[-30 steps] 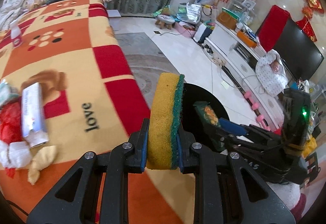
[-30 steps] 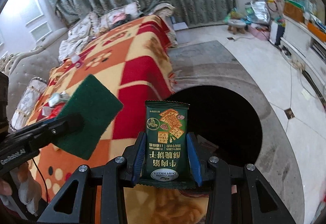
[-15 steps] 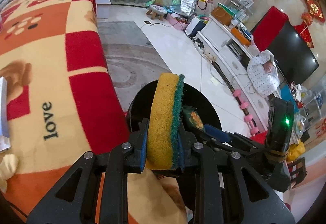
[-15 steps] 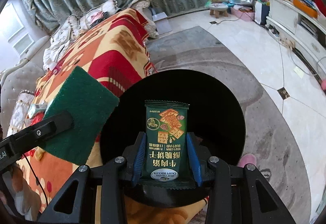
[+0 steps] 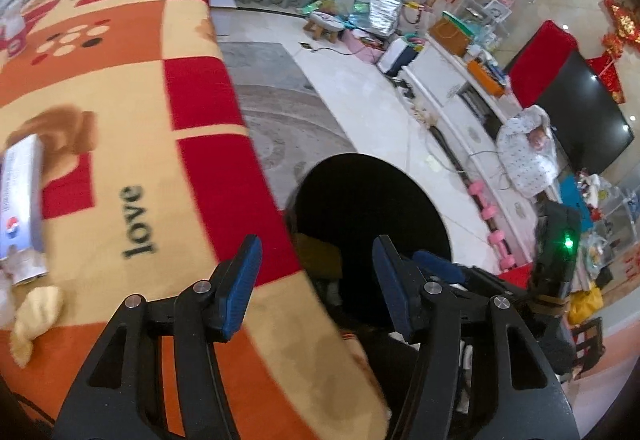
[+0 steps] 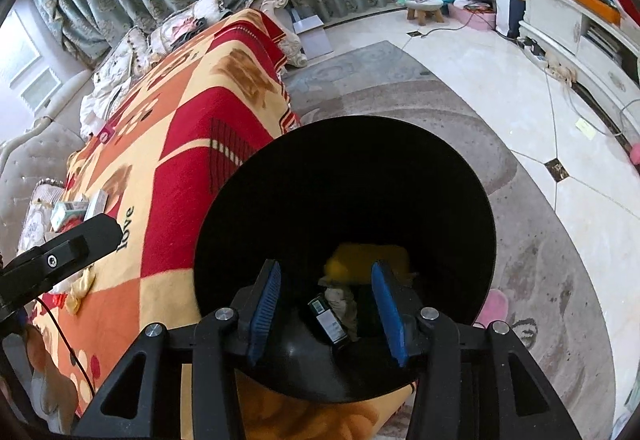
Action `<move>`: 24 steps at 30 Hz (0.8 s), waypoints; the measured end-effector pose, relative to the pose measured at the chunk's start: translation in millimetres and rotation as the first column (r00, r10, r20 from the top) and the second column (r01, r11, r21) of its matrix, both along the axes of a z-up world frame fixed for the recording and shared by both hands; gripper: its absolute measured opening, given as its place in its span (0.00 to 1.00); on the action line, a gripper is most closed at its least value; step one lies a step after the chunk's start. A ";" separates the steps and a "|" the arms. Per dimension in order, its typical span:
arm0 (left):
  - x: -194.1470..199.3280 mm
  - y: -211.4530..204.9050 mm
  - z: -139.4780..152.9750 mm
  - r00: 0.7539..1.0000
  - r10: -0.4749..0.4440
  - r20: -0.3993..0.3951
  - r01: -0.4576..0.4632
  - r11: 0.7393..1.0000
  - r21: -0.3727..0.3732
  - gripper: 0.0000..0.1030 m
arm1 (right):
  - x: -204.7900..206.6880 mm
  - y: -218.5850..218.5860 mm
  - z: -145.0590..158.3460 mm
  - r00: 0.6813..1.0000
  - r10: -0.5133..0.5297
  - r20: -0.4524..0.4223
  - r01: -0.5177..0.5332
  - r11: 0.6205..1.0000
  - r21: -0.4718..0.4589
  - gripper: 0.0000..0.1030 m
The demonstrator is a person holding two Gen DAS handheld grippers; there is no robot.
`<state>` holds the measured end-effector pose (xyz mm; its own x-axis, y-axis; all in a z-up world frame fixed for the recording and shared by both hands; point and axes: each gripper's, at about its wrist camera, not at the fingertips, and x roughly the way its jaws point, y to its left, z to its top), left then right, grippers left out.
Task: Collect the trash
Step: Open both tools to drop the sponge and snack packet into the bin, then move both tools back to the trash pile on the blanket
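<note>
Both grippers hang over the black bin (image 6: 440,176), jaws opening with nothing between them: the right gripper (image 6: 326,304) and the left gripper (image 5: 316,284). Down inside lie the yellow sponge (image 6: 360,260), blurred, and the green biscuit packet (image 6: 329,322), its long axis slanting toward the bin wall. The bin stands hard against the blanket-covered counter (image 5: 120,144); open floor beyond. A tube (image 5: 22,200) lies lengthwise on the counter.
</note>
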<state>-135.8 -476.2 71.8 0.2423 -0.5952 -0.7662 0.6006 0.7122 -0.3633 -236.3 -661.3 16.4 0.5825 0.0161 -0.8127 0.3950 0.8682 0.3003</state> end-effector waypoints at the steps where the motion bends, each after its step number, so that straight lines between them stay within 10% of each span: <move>1: -0.6 3.1 1.1 1.000 0.006 0.007 -0.006 1.000 0.004 0.55 | 0.5 1.7 1.2 1.000 0.004 0.002 -0.004 1.000 -0.001 0.44; 24: 1.3 151.4 20.5 0.965 0.235 0.115 -0.246 0.965 0.088 0.55 | 39.1 126.7 38.8 0.967 0.248 0.056 -0.246 0.968 -0.046 0.50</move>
